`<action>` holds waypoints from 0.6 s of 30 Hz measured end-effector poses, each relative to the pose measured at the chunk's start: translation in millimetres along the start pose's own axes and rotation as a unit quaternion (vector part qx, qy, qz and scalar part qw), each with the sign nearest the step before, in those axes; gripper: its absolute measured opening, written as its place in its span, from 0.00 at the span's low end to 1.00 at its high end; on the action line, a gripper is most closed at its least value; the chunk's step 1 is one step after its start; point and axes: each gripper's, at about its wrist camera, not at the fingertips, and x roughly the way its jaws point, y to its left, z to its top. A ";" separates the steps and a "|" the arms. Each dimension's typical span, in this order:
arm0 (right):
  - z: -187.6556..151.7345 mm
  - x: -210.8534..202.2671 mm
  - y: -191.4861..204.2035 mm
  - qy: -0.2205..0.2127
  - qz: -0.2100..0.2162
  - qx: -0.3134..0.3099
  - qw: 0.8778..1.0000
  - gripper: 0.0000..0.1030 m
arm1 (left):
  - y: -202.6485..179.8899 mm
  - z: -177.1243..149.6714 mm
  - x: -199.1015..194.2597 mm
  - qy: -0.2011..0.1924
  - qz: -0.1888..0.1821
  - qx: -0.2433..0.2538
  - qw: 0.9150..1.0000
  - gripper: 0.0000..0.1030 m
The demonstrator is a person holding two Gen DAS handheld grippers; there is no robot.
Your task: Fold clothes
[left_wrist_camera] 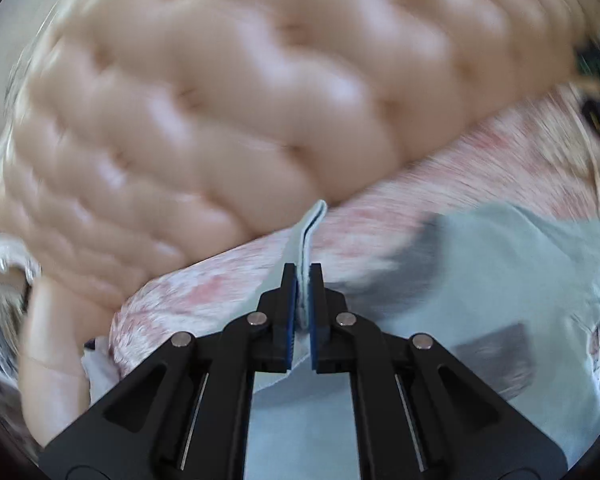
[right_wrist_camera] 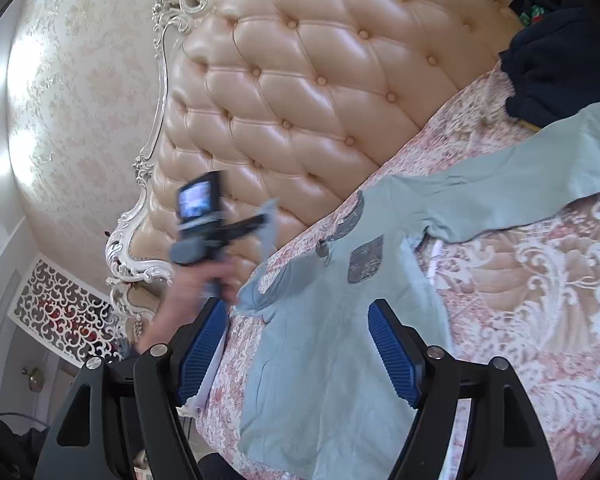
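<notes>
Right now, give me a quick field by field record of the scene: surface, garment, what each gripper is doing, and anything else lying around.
surface: bed with a pink floral bedspread
garment: pale green long-sleeved shirt, lying spread on the bedspread
left gripper: shut on a folded edge of the shirt, lifted off the bed
right gripper: open, above the shirt body, holding nothing
backdrop: tufted peach headboard
other items: dark clothes near the headboard

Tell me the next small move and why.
Probably carry the left claw across the shirt to lay its pinched sleeve over the body. It is shut on lifted sleeve fabric, while the right claw hangs open above the flat shirt.
</notes>
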 end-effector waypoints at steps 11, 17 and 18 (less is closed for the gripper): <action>0.5 -23.2 -15.5 -0.003 -0.008 0.008 1.000 0.74 | -95.9 -3.5 -15.0 -0.026 0.007 0.080 0.996 0.06; 1.0 -29.9 -27.3 -0.014 -0.009 0.021 1.000 0.74 | -106.3 -11.7 -11.8 -0.021 0.015 0.104 0.994 0.06; 1.6 -31.1 -30.3 -0.020 -0.011 0.027 0.999 0.74 | -107.9 -13.4 -9.6 -0.020 0.018 0.107 0.994 0.06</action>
